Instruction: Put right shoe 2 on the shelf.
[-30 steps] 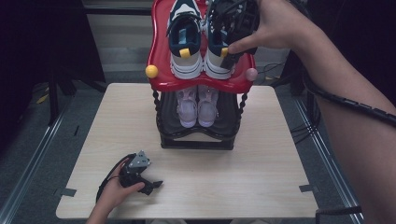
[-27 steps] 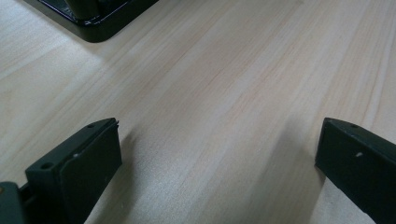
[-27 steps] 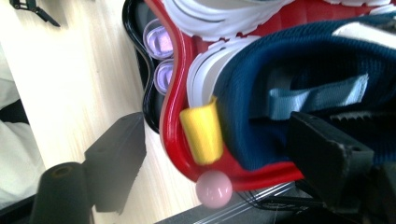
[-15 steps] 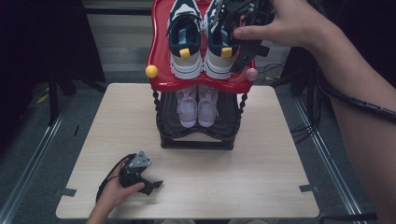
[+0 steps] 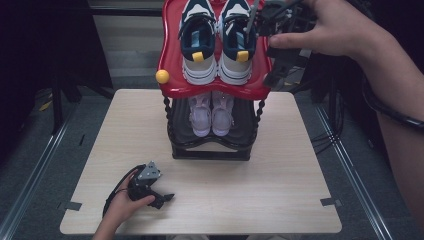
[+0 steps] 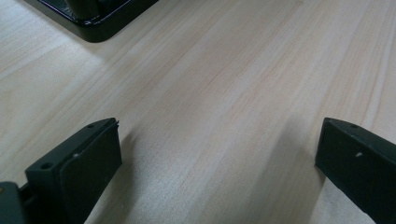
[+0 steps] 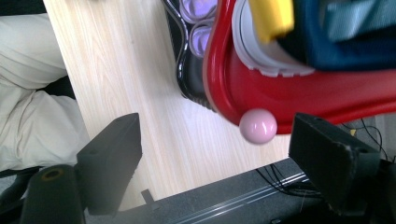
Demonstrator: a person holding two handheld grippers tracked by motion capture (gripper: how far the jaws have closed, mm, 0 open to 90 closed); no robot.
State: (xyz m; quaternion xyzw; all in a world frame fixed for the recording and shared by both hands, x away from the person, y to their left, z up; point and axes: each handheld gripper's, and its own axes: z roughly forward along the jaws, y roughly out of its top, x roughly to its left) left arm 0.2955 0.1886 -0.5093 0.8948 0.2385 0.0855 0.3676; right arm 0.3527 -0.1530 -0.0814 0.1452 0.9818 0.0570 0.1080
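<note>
**Right gripper open beside the red top shelf**

In the high view the right gripper (image 5: 280,52) is held up at about 1 o'clock of the desk (image 5: 280,200), just beside the right edge of the red top shelf (image 5: 170,65) of the shoe rack (image 5: 210,150). Its jaws stand wide apart with nothing between them; they have just been opening and then eased in slightly. In the right gripper view the pink ball (image 7: 258,126) on the shelf's corner sits between the 2 jaws but farther off, touched by neither.

The pair of navy-and-white sneakers (image 5: 216,45) rests on the red shelf, heels toward the person. A pair of pale lilac shoes (image 5: 212,112) sits on the black lower tier. A yellow ball (image 5: 162,76) marks the shelf's left corner.

The left gripper (image 5: 159,196) lies on the desk at about 7 o'clock, the hand on it, jaws wide apart and empty.
</note>
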